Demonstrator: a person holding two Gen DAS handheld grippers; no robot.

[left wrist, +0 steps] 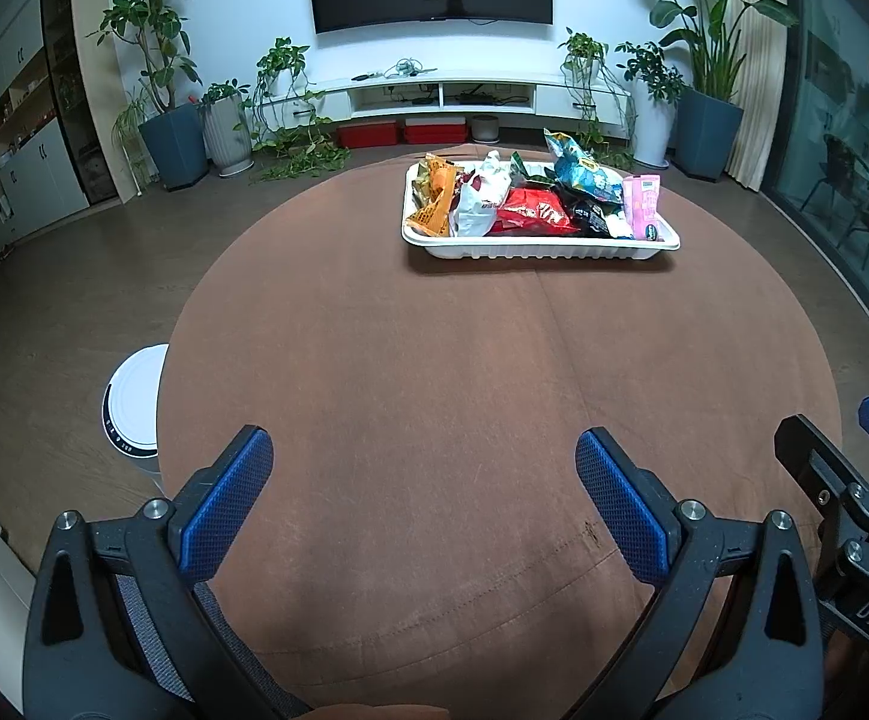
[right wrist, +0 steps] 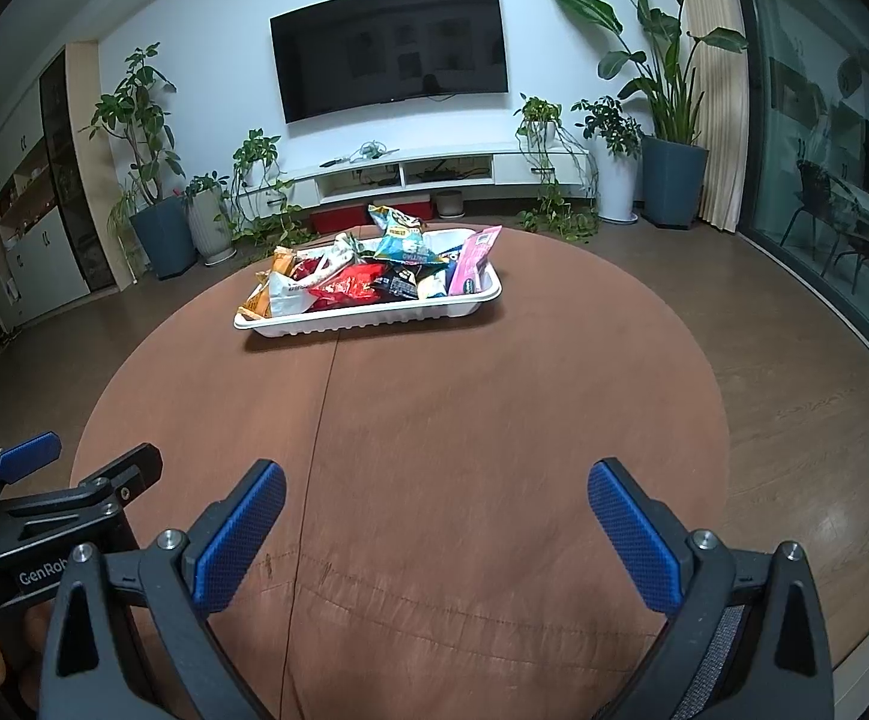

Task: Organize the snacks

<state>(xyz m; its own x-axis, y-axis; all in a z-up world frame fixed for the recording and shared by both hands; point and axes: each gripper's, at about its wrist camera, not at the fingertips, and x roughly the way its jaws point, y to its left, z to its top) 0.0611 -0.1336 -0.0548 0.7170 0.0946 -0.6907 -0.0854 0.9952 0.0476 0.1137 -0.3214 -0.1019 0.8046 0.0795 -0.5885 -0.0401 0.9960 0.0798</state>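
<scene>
While both tools gape, one tray (left wrist: 539,250) holds snacks.

Round table (left wrist: 434,360), brown cloth cover; white tray (left wrist: 539,251) of snack packets sits at far side.

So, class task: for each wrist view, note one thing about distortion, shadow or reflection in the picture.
Left wrist view: fisheye bends the table edge into a bulging arc, corners go black; the white tray casts a soft shadow towards the camera. Right wrist view: horizon tilted, the TV shows faint reflections, the glass doors mirror the room.
</scene>
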